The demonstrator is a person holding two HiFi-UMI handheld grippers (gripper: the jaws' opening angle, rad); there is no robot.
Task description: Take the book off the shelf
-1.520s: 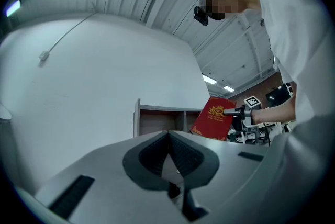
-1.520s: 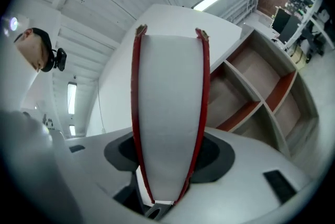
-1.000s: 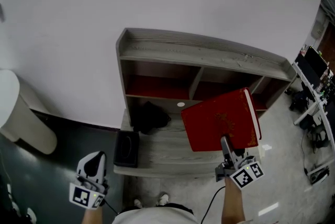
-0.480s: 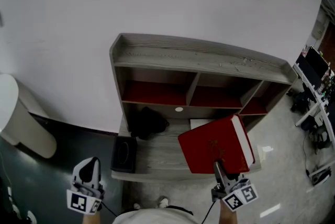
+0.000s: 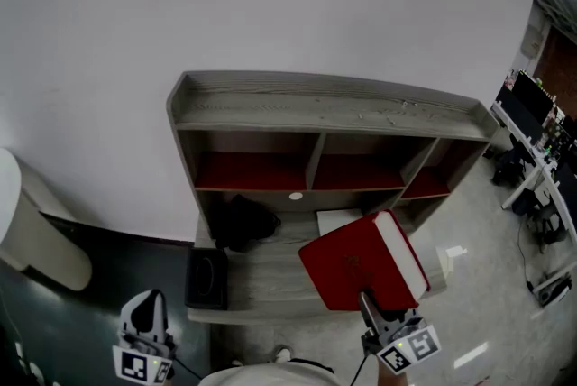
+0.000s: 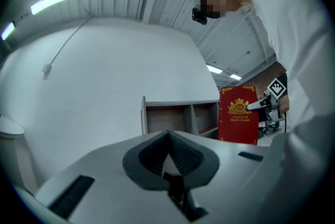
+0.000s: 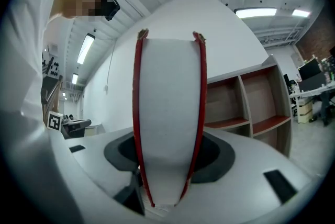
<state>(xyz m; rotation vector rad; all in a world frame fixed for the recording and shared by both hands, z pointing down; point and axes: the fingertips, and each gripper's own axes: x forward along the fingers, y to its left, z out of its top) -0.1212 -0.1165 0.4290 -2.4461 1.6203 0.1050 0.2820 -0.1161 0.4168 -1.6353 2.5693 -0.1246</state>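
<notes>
The red book (image 6: 239, 114), clamped between the jaws of the right gripper (image 5: 365, 303), carries a gold crest (image 6: 239, 107) with the letters "RW". Under it are two small gold lines, apparently "A University of World's Choices".

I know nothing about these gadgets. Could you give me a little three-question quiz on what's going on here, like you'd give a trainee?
1. True or false: the red book stands inside a compartment of the shelf.
2. What is between the fingers of the left gripper?
3. Which one holds the book? A: the left gripper. B: the right gripper. C: neither, it lies on the floor.

Key: 1, false: the book is out in front of the shelf, held up. 2, nothing: its fingers are together and empty. 3, B: its fingers clamp the book's lower edge.
</notes>
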